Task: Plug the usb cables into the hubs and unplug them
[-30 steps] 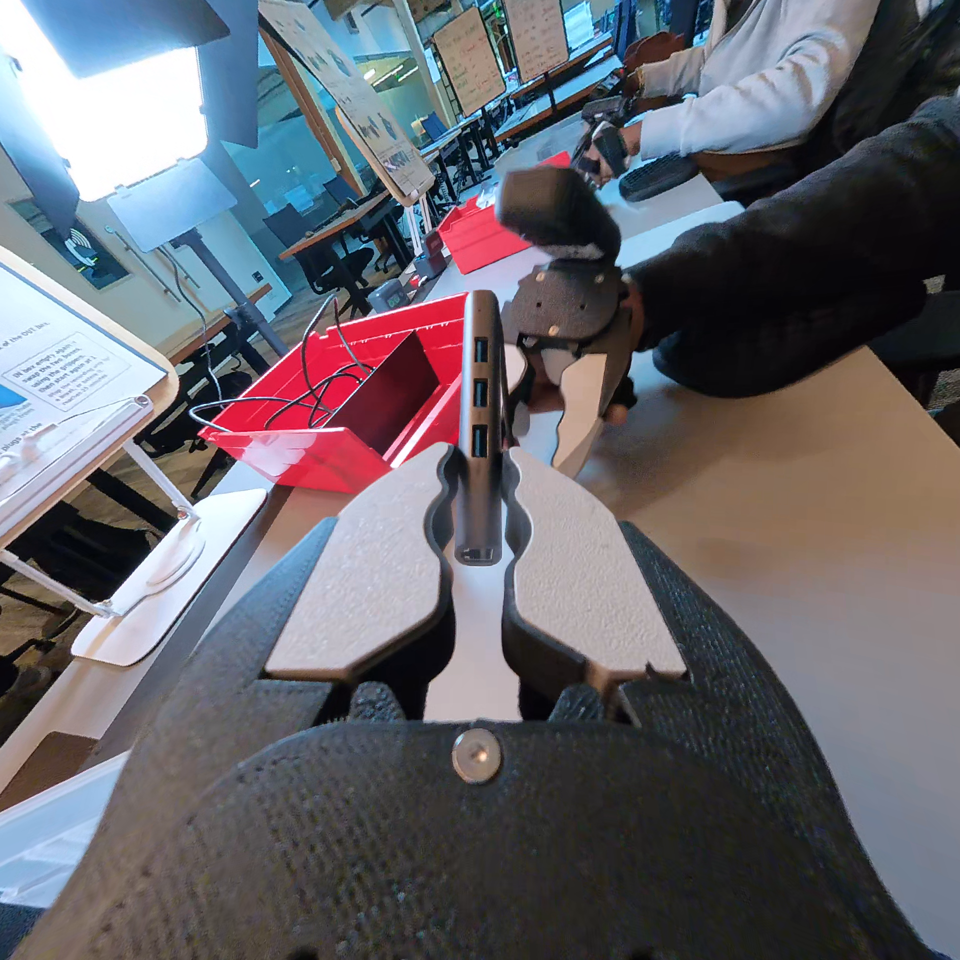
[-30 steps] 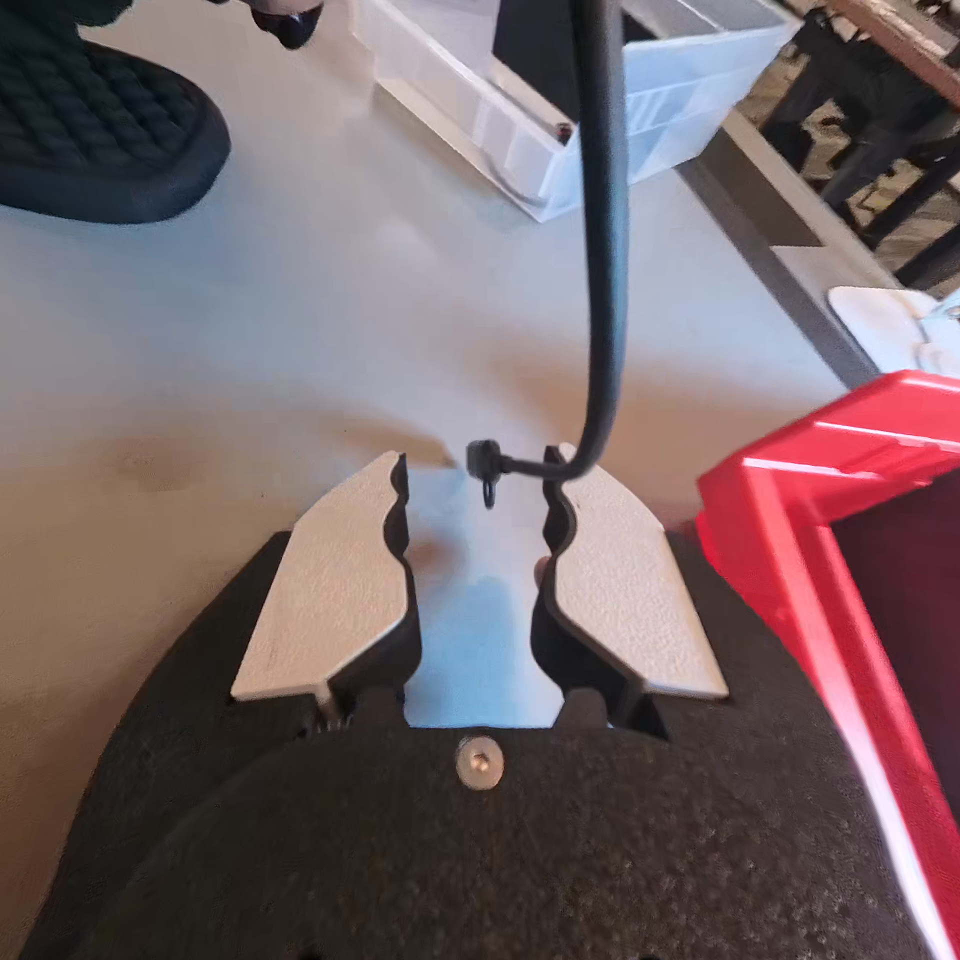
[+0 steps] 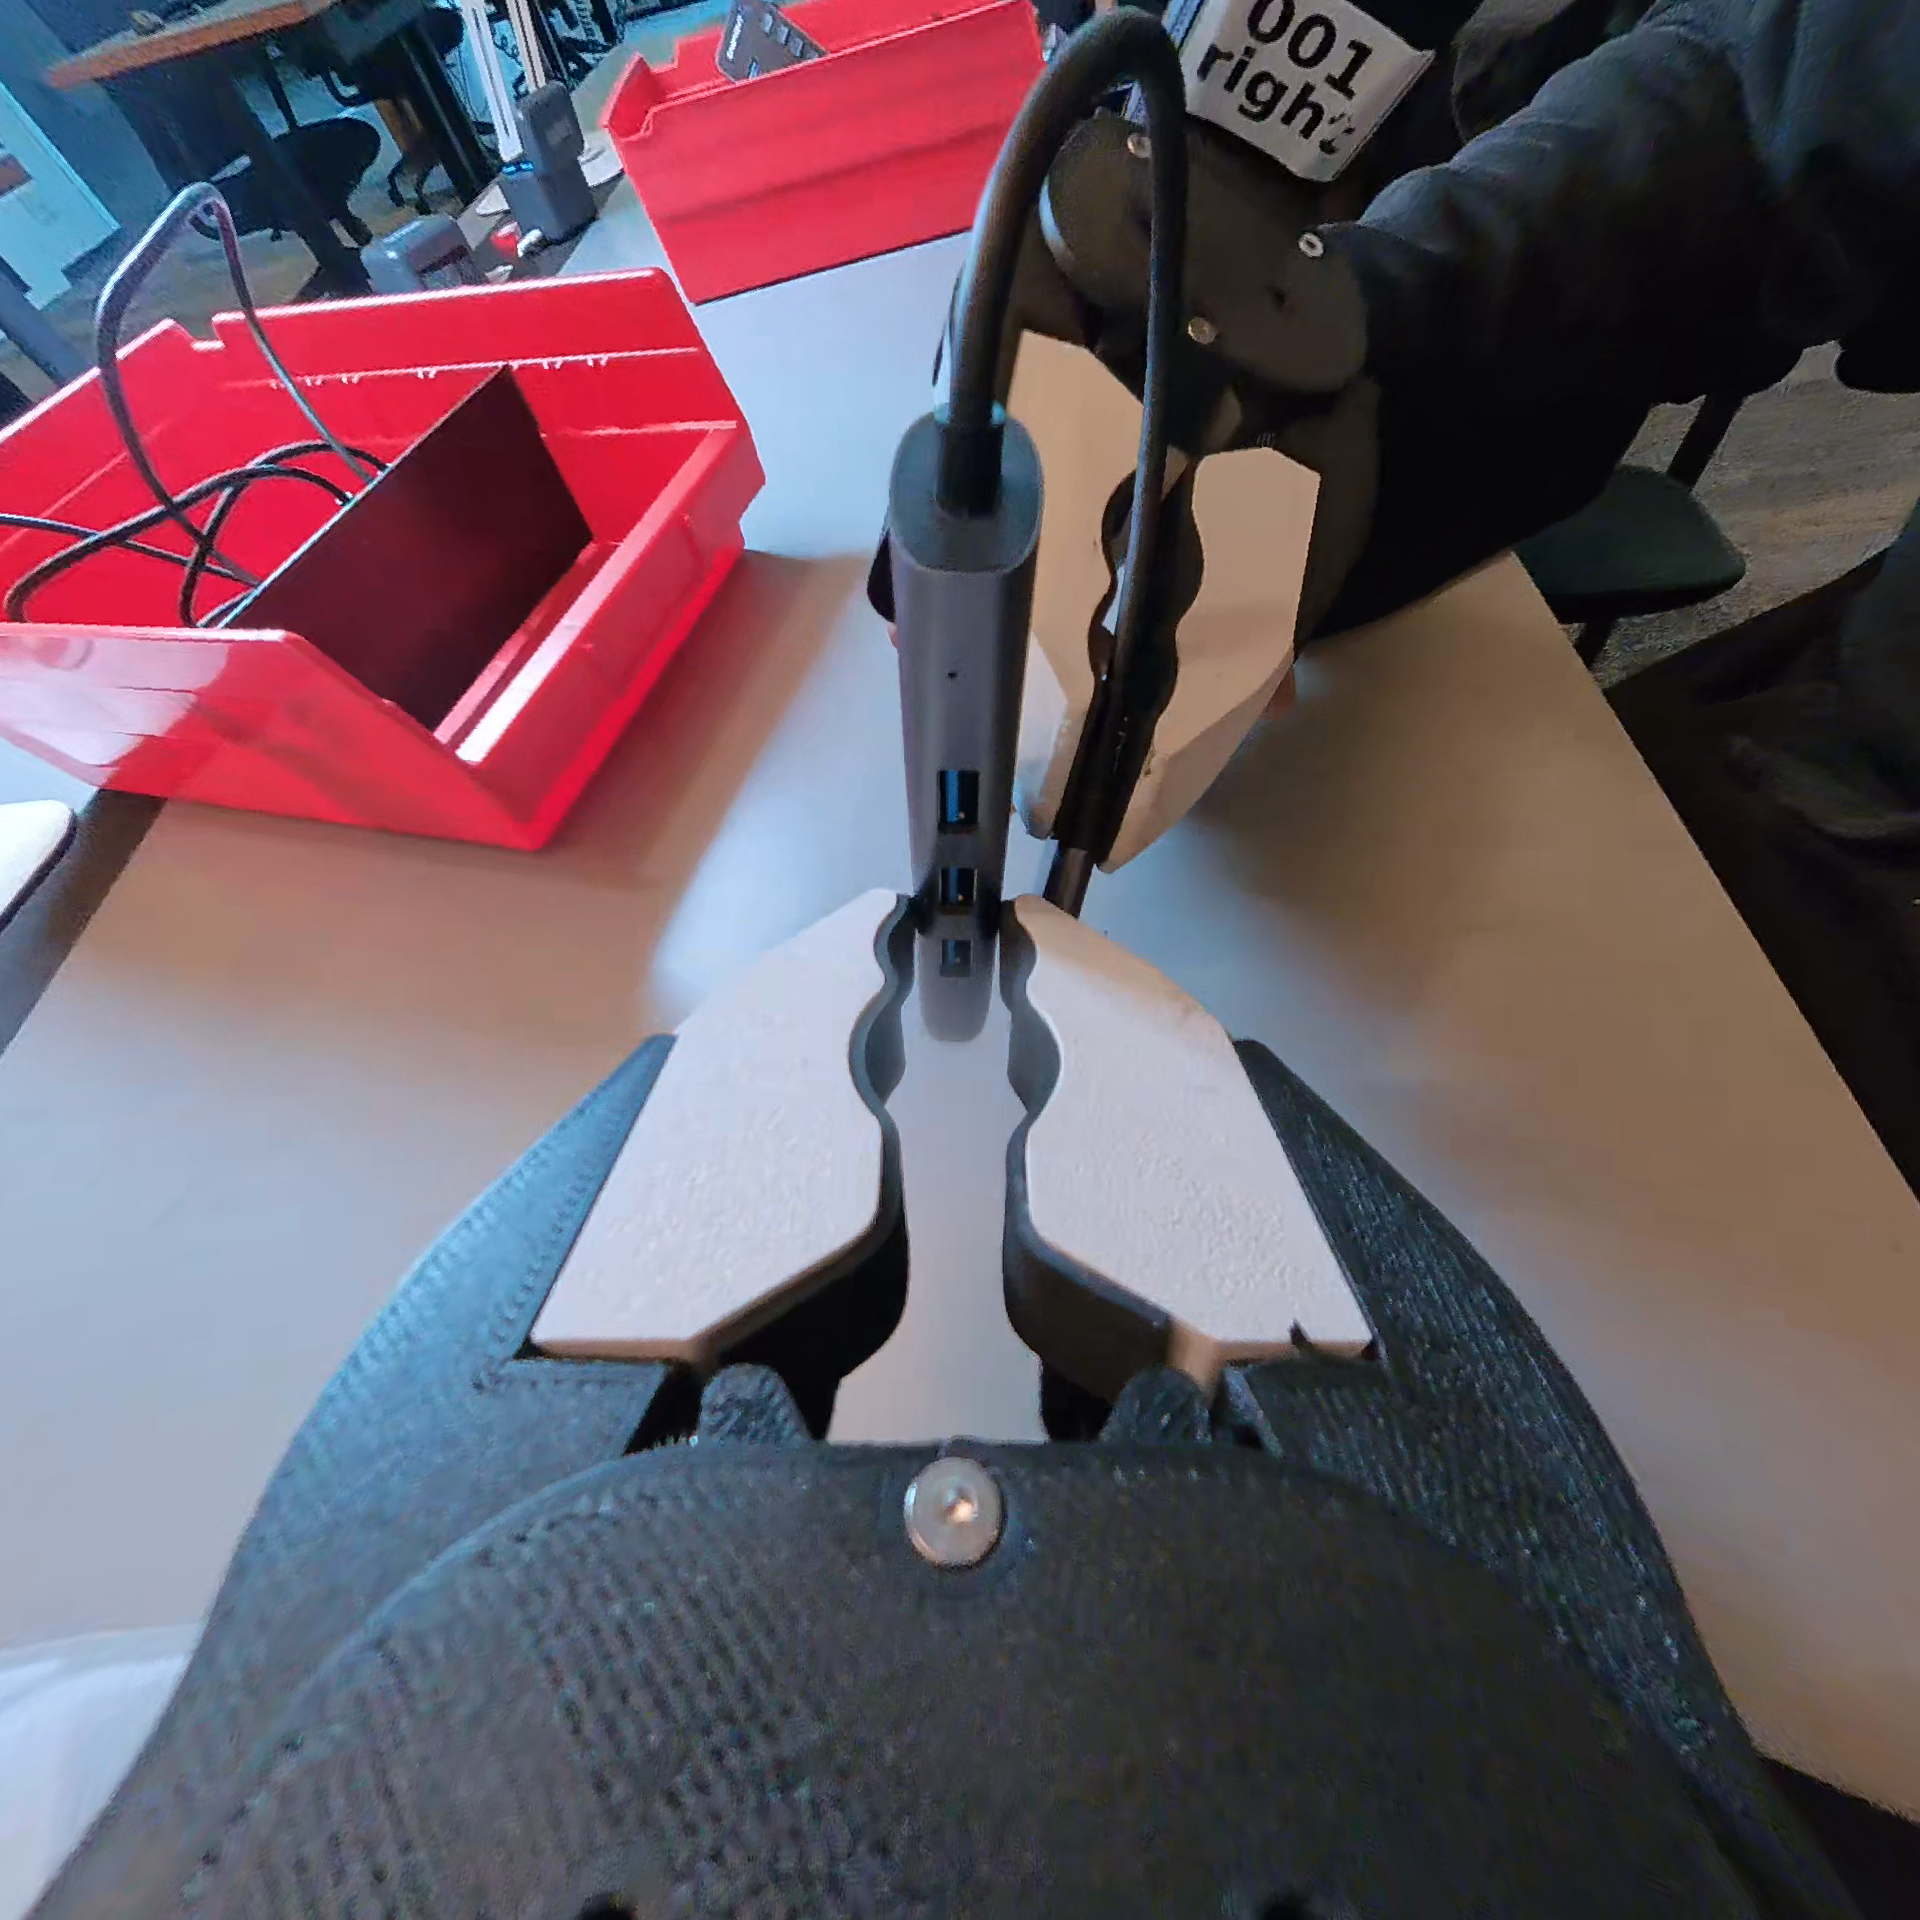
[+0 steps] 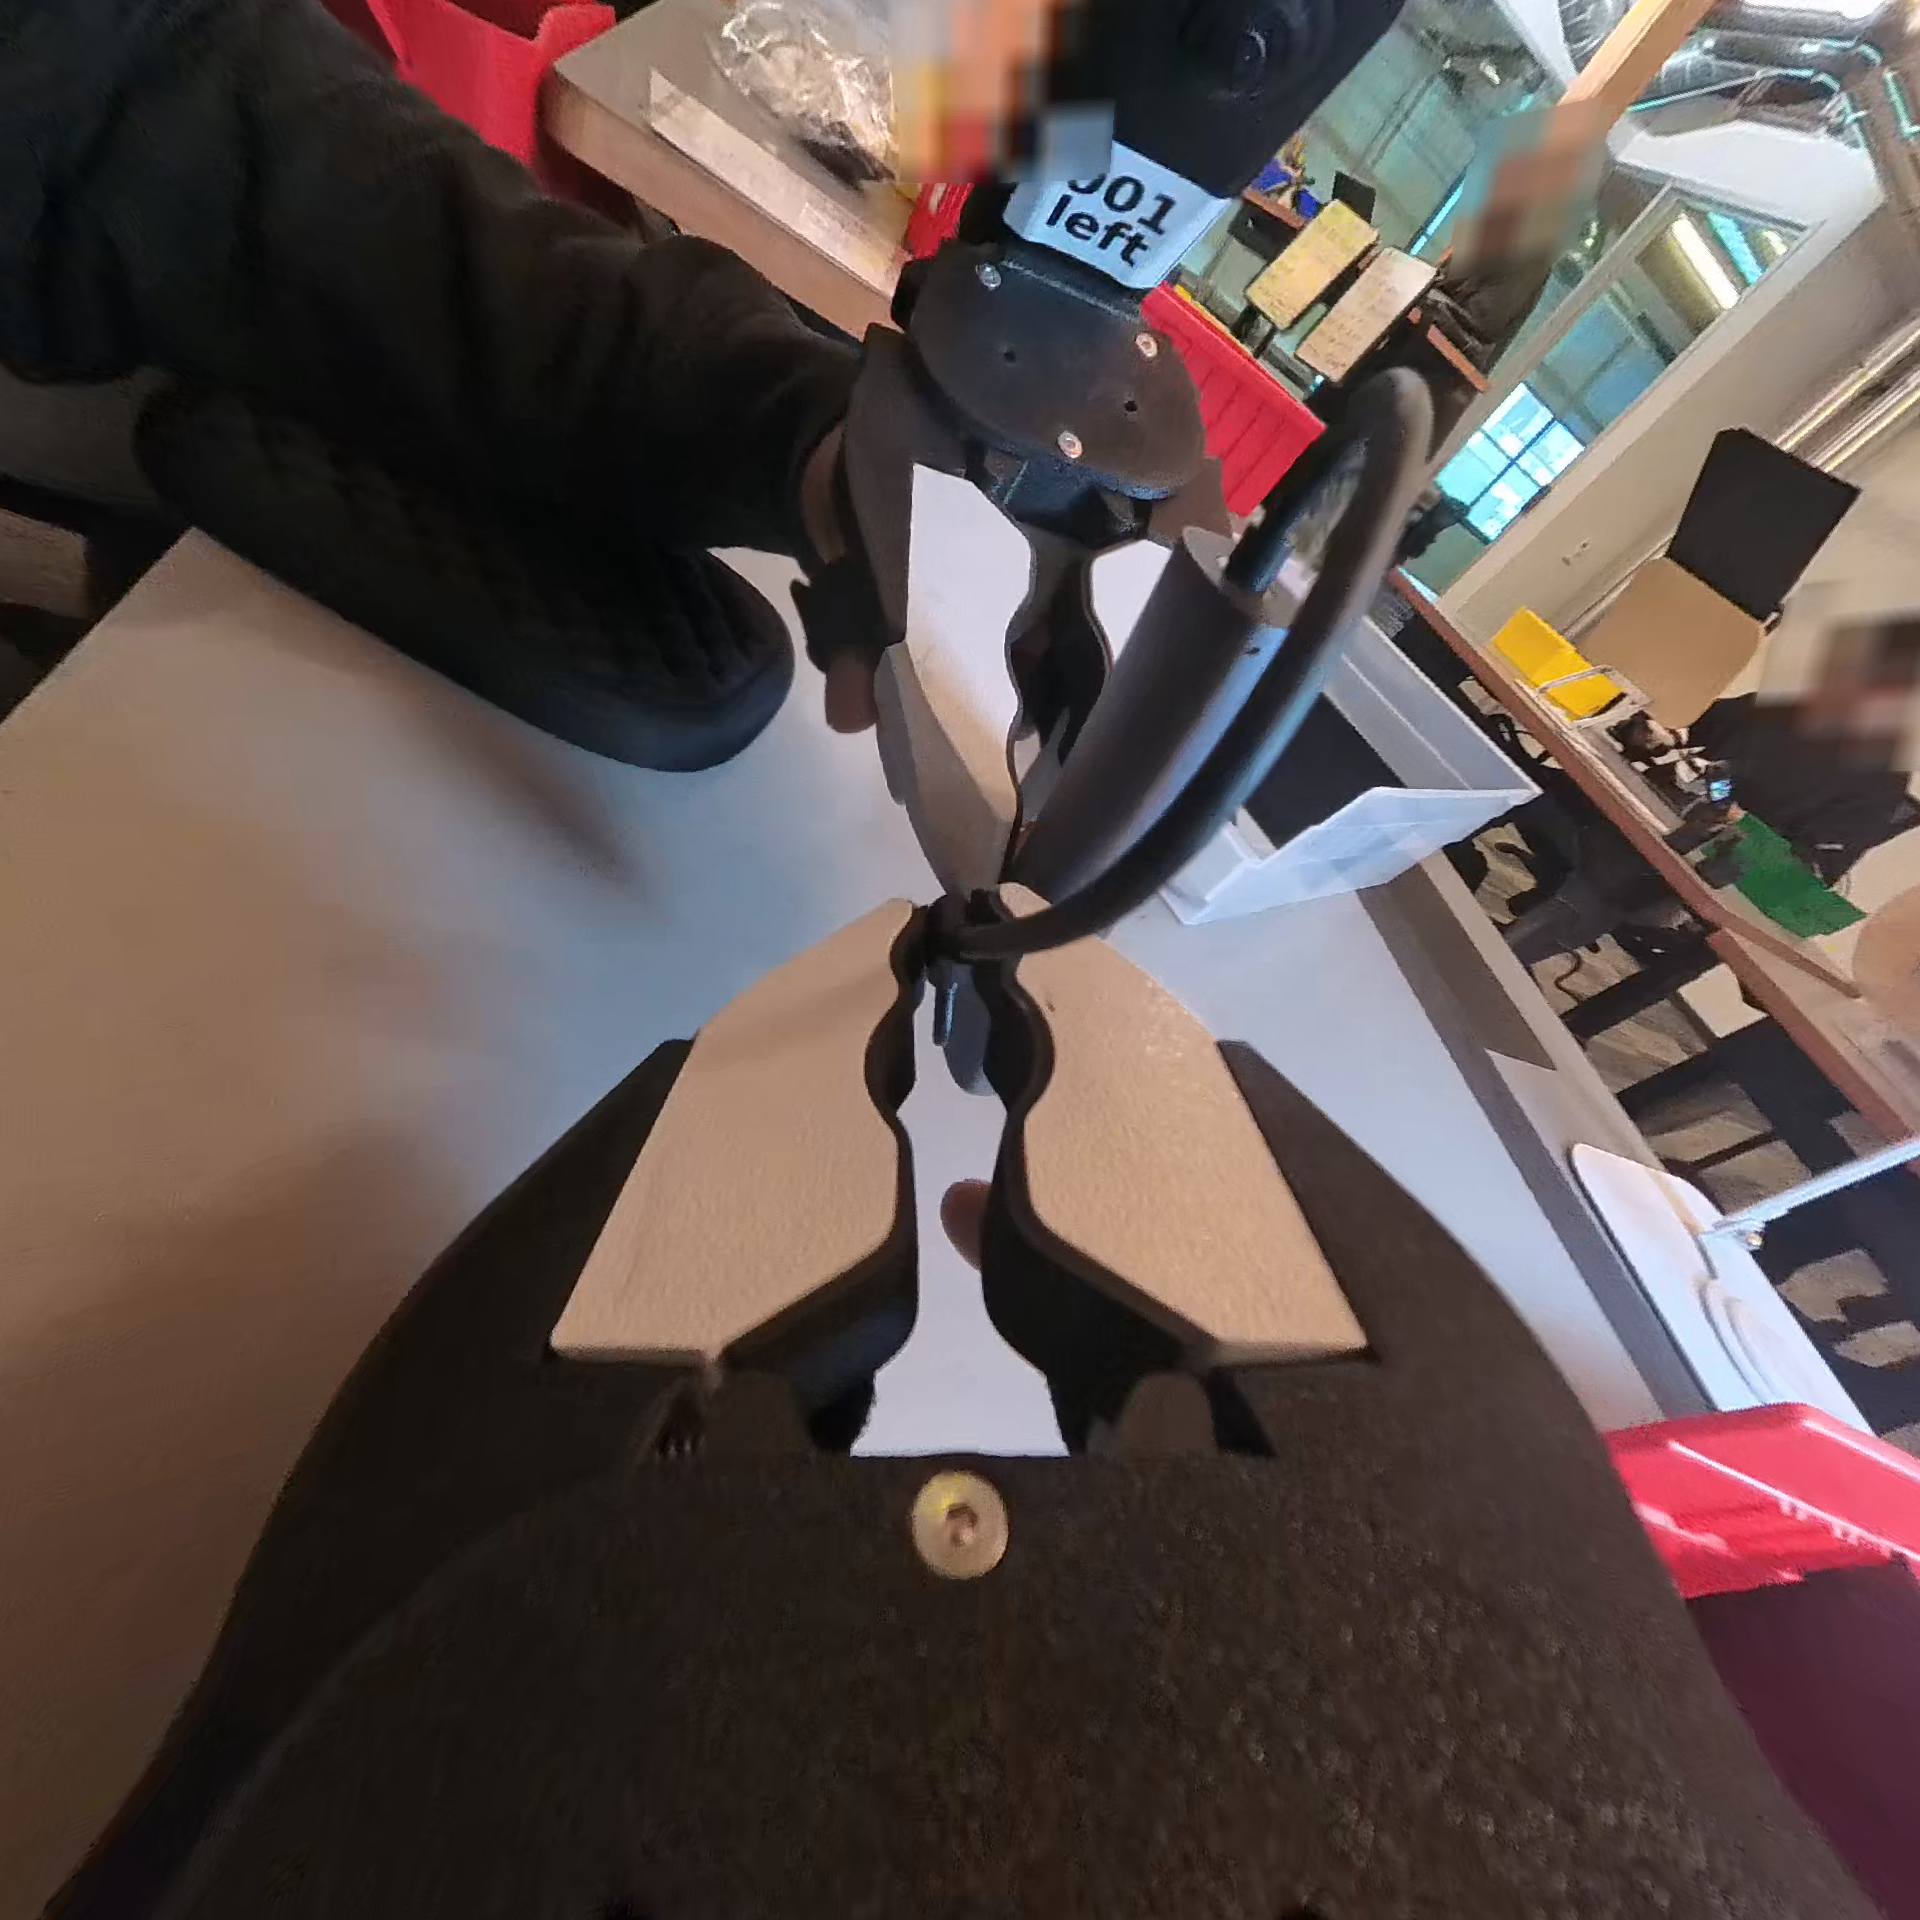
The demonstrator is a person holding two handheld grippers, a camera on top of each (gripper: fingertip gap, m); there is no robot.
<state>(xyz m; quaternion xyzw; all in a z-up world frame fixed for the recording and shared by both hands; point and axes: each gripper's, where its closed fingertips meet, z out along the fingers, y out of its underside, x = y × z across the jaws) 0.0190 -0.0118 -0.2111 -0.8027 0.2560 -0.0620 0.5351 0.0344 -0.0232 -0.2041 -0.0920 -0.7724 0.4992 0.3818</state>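
Left hand-held gripper point(image 3: 956, 914) clamps hub point(image 3: 961, 665) | right point(image 4: 961, 925) pinches cable point(image 4: 1195, 831) | pale table point(image 3: 1455, 1039), red bin point(image 3: 623, 582)

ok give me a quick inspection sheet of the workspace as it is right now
surface: pale grey table, bare in front of the grippers
job's things: grey usb hub held upright, three side ports unoccupied
clutter: red bin with a dark divider beside the hub; second red bin behind; clear bin at the table edge
grippers: left gripper shut on the hub's lower end; right gripper shut on the hub's cable near its plug
cables: hub's black cable loops from the hub's top down into the right gripper; loose black cables in the near red bin
surroundings: desks, chairs, boards, people seated beyond
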